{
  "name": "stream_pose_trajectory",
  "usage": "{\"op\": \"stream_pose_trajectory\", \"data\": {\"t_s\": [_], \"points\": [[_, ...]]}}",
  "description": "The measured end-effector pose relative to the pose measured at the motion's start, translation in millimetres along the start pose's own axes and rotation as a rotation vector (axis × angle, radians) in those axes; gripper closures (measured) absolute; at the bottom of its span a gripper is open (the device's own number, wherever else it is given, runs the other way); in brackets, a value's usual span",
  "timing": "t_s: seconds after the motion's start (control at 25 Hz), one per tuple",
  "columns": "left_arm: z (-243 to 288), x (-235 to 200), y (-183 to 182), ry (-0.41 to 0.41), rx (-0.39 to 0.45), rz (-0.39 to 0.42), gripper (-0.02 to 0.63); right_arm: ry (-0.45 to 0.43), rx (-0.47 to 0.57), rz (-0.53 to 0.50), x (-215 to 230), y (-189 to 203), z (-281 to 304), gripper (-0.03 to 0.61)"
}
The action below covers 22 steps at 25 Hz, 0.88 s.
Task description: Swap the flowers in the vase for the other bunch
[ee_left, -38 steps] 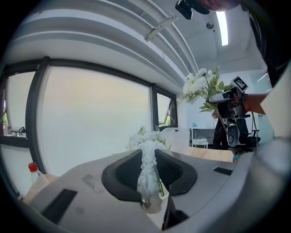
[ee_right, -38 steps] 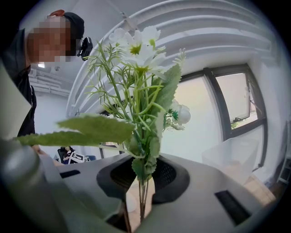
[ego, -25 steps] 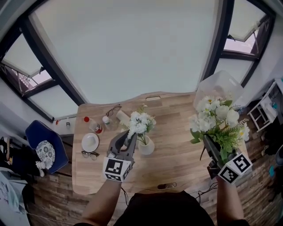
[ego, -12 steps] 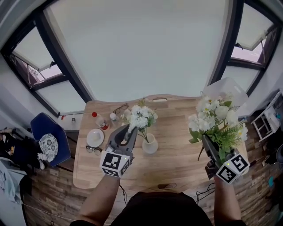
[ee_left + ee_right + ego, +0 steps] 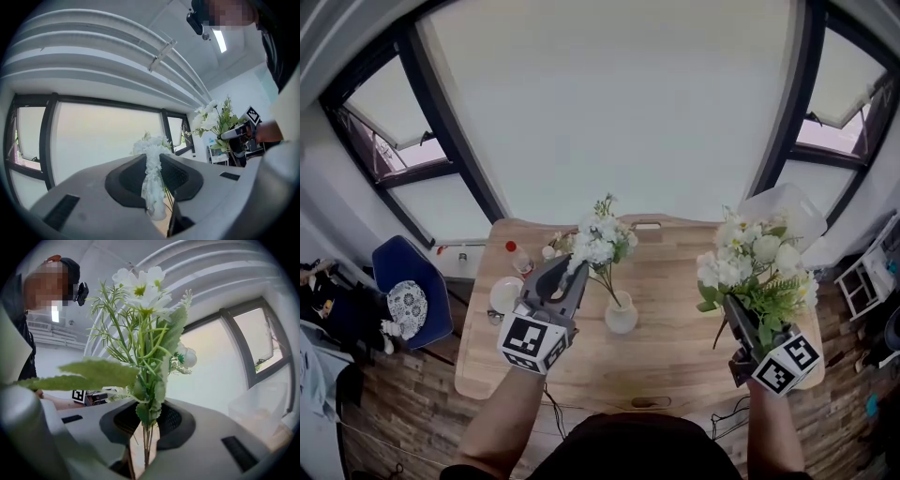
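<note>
Left side first: our left tongs [image 5: 573, 274] are pinching the white flower bunch [image 5: 600, 239] just under the blooms, up above the counter [image 5: 675, 323]. Its thin stems slant down to the mouth of the little white vase [image 5: 622, 317] mid-counter, and we can't tell if they're clear of it. On the right, our right tongs [image 5: 731, 312] pinch the stems of the leafy green-and-white bunch [image 5: 755, 262], held upright over the counter's right end.

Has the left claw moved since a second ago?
Yes. The left claw, shut on the white flowers, has risen away from the vase, drawing the stems upward.
</note>
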<state>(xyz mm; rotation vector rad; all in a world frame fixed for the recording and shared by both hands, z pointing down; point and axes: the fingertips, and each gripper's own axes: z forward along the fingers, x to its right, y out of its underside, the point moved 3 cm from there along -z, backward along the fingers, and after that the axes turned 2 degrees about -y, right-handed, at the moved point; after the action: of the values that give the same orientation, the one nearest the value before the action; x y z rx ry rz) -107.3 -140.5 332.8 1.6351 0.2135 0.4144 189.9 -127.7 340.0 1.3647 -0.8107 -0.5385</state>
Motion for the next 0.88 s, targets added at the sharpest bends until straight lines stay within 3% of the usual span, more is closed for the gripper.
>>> {"op": "stream_pose_trajectory", "data": {"t_s": [0.48,0.88], "points": [[-15.9,14.3,-49.5,-0.029,0.056,0.029,0.532,-0.075,0.004,-0.008,-1.0,-4.0,1.2,0.495],[-58.9,22.6,-56.2,-0.14,0.034,0.079,0.532,-0.168,0.03,-0.014,-3.5,-8.8,7.6,0.495]]}}
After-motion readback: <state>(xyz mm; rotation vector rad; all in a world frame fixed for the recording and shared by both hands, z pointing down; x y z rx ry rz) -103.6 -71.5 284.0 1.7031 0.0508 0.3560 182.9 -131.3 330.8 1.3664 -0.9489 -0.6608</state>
